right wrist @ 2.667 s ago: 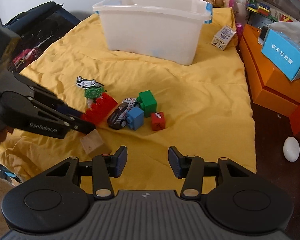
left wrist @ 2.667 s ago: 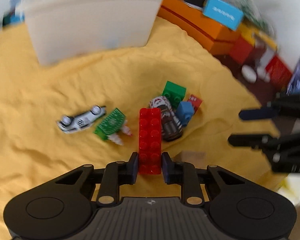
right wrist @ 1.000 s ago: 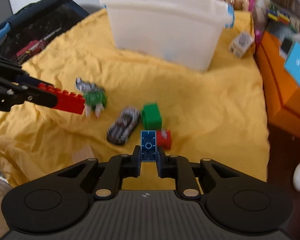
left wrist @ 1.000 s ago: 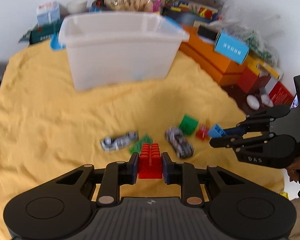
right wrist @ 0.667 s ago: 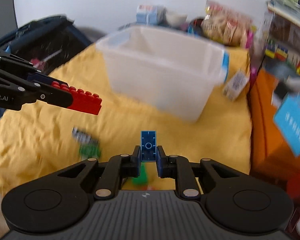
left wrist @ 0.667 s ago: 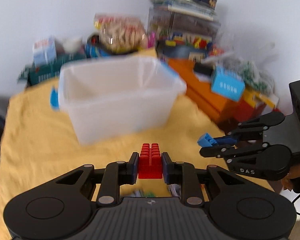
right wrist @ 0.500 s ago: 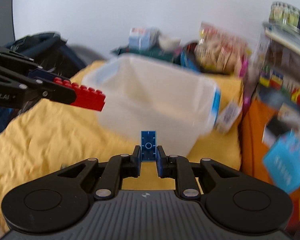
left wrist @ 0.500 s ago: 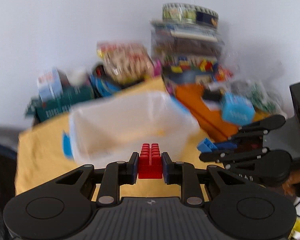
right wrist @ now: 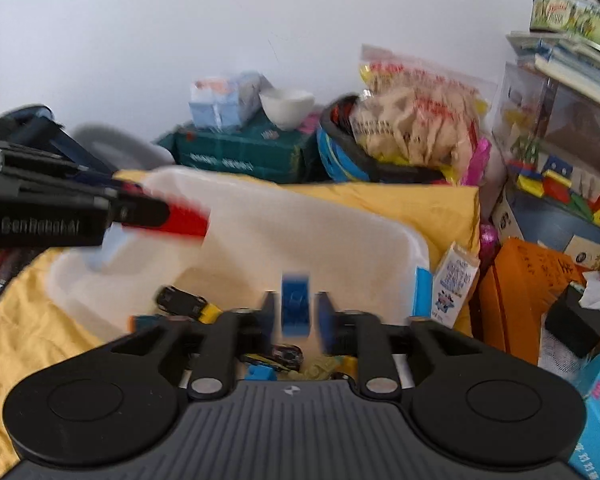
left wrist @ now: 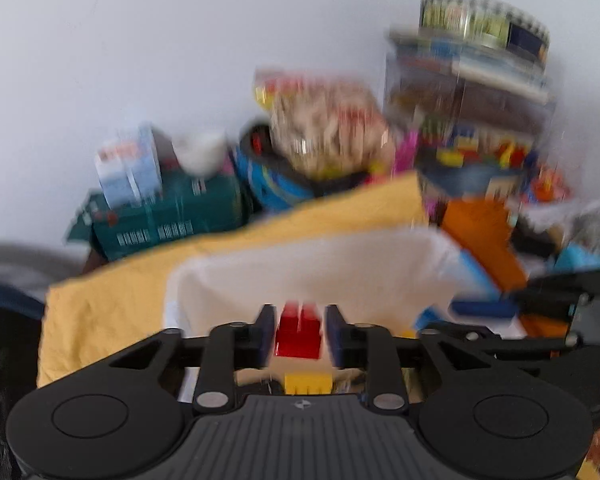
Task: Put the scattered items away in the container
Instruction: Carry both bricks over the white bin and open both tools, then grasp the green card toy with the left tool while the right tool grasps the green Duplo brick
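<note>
You got bright, even daylight in both views, w/ the white wall (left wrist: 140, 60) nearly blown out and no hard shadows. Left wrist pic was badly motion-blurred: the shelf clutter (left wrist: 472, 120) smeared vertically, the snack bag (left wrist: 324, 128) unreadable. Right wrist pic was sharper in the background, but the red brick (right wrist: 180, 220) and blue brick (right wrist: 296, 304) streaked (near things blurred most). Fisheye bent the edges, corners went black. The gripper bodies stayed crisp, w/ soft sheen.
</note>
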`<action>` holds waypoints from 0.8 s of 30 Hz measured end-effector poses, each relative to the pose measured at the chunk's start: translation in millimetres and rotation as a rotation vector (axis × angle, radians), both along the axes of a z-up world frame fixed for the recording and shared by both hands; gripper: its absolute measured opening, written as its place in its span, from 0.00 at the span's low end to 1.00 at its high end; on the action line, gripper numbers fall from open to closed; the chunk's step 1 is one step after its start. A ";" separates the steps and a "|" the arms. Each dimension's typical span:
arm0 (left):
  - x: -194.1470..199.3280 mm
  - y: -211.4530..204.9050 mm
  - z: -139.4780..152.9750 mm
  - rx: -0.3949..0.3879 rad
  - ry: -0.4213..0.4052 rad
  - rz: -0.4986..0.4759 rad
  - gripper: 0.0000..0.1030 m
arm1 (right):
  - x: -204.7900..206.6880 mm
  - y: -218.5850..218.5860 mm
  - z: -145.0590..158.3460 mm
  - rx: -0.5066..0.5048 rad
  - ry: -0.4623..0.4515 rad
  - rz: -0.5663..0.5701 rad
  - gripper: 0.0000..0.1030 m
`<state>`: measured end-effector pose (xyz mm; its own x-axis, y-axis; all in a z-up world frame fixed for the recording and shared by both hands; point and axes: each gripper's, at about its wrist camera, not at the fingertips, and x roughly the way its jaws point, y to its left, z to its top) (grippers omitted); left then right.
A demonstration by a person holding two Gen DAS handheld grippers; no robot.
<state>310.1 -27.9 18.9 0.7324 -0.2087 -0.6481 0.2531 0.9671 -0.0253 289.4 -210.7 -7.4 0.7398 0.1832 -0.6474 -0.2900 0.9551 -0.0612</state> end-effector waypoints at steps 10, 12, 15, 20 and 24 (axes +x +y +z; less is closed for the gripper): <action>-61.1 26.4 -7.8 -0.054 0.015 0.056 0.72 | -33.0 -22.8 10.0 0.075 -0.075 0.032 0.58; -85.3 29.3 -9.5 -0.027 0.004 0.071 0.73 | -52.6 -28.4 12.2 0.083 -0.090 0.050 0.58; -122.9 32.7 -24.5 -0.022 0.033 0.072 0.73 | -83.9 -31.0 4.9 0.022 -0.062 0.068 0.57; -170.9 36.2 -71.3 -0.087 0.183 0.062 0.73 | -131.6 -34.9 -29.4 -0.009 0.078 0.083 0.54; -196.5 30.6 -98.5 -0.070 0.230 0.043 0.72 | -156.0 -28.2 -60.6 -0.057 0.168 0.104 0.39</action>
<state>113.6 2.7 -79.6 0.5764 -0.2304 -0.7840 0.1915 0.9708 -0.1445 133.4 -238.8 -68.0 0.5995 0.2119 -0.7718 -0.3973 0.9159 -0.0571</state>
